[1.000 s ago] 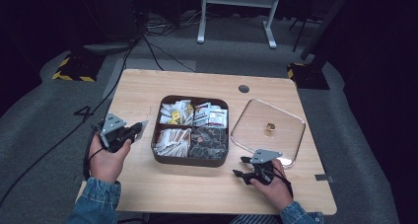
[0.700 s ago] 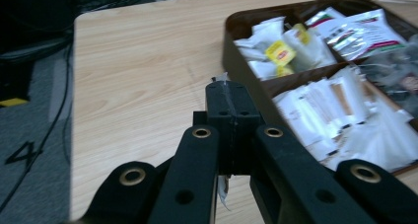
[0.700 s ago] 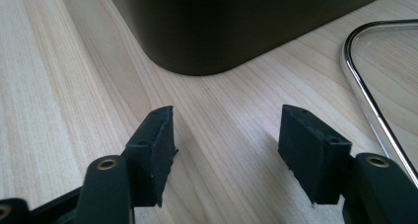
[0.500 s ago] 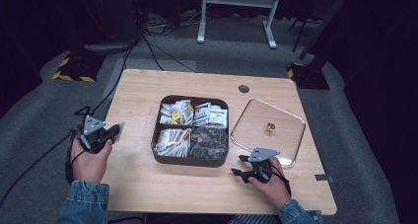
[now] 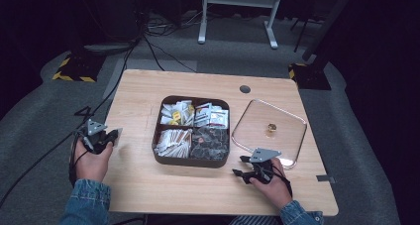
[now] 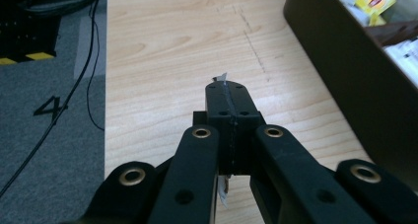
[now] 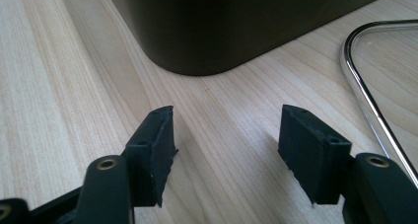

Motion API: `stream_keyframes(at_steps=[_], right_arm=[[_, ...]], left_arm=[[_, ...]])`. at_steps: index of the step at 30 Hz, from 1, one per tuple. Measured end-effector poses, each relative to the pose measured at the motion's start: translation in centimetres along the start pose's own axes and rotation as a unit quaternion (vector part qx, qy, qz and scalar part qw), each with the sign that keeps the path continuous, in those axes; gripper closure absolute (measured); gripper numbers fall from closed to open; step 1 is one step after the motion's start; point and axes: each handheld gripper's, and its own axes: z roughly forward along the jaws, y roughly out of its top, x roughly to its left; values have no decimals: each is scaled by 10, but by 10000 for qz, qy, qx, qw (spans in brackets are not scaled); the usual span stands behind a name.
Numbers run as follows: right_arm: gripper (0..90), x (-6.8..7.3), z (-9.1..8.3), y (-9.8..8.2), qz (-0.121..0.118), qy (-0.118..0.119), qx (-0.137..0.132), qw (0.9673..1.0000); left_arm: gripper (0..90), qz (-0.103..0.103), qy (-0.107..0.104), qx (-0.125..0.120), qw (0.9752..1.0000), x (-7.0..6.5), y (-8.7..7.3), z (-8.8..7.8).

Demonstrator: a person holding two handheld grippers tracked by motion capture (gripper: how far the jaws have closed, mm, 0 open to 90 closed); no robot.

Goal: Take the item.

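Left gripper view: shut hand-held gripper (image 6: 227,93) hides most of a paper scrap (image 6: 221,79).

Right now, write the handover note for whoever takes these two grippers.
Left gripper: shut on a thin paper scrap, over the table's left edge, apart from the box.
Right gripper: open, empty, low over the table between the box and the clear lid.
Done: lid is off, lying right of the box; the sachets are exposed.
Left: set the scrap down; what follows is unclear.
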Motion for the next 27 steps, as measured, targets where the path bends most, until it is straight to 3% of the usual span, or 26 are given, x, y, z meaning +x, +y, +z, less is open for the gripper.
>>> stream_keyframes(at_steps=[3,8,14,15,21,25,27], right_arm=[[390,0,0,0,0,-1,0,10000],[390,0,0,0,-1,0,0,10000],[390,0,0,0,-1,-1,0,10000],[390,0,0,0,-1,0,0,10000],[390,0,0,0,1,0,0,10000],[390,0,0,0,2,-1,0,10000],[390,0,0,0,3,-2,0,10000]], left_arm=[[900,93,102,203,9997,1,-4,5],[900,98,44,300,9995,0,-4,8],[900,57,-175,450,9988,-3,-7,15],[899,-110,-345,453,9983,-2,-10,18],[893,-197,-515,614,9966,-1,-17,28],[842,-205,-581,650,9960,-1,-19,32],[730,-253,-625,590,9960,-2,-20,34]])
